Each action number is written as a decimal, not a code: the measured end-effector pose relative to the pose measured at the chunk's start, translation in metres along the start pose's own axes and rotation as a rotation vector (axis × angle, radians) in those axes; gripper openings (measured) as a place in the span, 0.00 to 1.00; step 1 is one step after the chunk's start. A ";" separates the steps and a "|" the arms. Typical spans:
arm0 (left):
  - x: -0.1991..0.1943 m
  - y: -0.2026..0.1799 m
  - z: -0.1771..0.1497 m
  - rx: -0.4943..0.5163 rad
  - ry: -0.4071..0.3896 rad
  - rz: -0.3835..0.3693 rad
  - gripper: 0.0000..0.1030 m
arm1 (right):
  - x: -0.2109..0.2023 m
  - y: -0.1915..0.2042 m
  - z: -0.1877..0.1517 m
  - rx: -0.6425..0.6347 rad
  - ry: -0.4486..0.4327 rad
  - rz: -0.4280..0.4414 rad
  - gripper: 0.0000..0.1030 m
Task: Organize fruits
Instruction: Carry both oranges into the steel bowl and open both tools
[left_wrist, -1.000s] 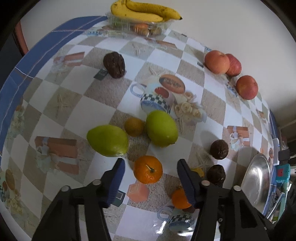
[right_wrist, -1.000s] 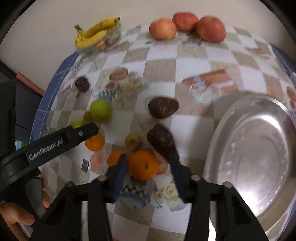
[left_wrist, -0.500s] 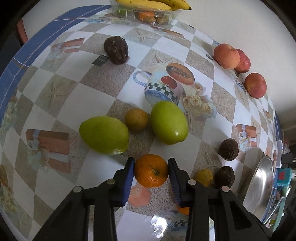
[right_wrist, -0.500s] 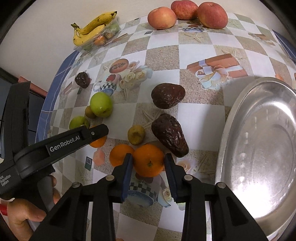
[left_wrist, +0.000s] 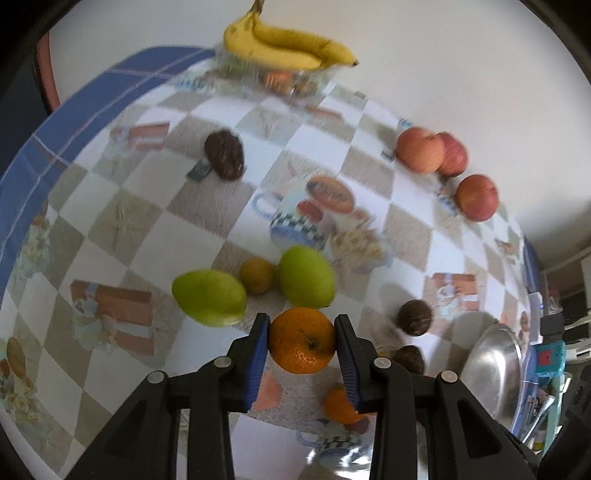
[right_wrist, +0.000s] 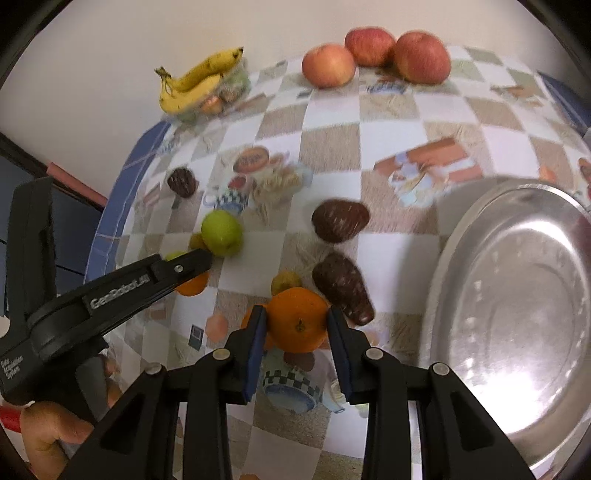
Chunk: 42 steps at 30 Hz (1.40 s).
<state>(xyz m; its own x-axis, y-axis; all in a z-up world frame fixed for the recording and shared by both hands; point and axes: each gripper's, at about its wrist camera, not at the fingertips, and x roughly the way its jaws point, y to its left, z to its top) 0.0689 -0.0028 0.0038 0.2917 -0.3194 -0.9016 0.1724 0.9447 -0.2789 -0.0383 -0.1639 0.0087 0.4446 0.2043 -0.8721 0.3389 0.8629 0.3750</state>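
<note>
Left gripper (left_wrist: 301, 341), black arms with blue pads, pinches a round orange tangerine with a green stem nub (left_wrist: 301, 339), pads pressed on both sides after closing in around the fruit; it appears lifted just clear of the checkered tablecloth with printed cups and gift boxes (left_wrist: 110, 206). Right gripper (right_wrist: 296, 325), same build, clamps a second round orange tangerine (right_wrist: 297, 319) the same way, its jaws having just closed onto it. A third orange tangerine (right_wrist: 246, 319) peeks out behind the right gripper's left pad. Just beyond the held fruit in the right view: a small yellowish fruit (right_wrist: 285, 282) and an elongated dark brown wrinkled fruit (right_wrist: 343, 287), then another dark brown fruit (right_wrist: 340, 220). A large shiny metal bowl (right_wrist: 517, 295) sits to the right, nothing in the part seen. In the left view, past the held tangerine: two green mangoes (left_wrist: 209, 297) with a small brownish-yellow round fruit (left_wrist: 256, 275) between them. Farther off, a lone dark brown fruit (left_wrist: 224, 155). At the far edge by the wall, three red-orange apples (left_wrist: 419, 149) in a cluster and a bunch of yellow bananas (left_wrist: 288, 48) atop a clear plastic box (left_wrist: 288, 79). A hand (right_wrist: 55, 432) holds the left gripper's handle at the lower left of the right view.
</note>
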 end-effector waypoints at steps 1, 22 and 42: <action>-0.003 -0.003 0.000 0.007 -0.009 -0.007 0.37 | -0.004 -0.001 0.001 0.000 -0.010 -0.009 0.34; -0.009 -0.113 -0.040 0.312 -0.039 -0.165 0.37 | -0.078 -0.118 0.014 0.235 -0.180 -0.258 0.34; 0.060 -0.206 -0.124 0.663 0.152 -0.154 0.37 | -0.049 -0.187 0.000 0.344 -0.067 -0.375 0.34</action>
<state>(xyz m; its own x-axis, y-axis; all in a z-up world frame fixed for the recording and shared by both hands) -0.0653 -0.2079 -0.0340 0.0912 -0.3861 -0.9179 0.7531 0.6299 -0.1901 -0.1235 -0.3354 -0.0184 0.2883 -0.1297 -0.9487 0.7337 0.6665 0.1318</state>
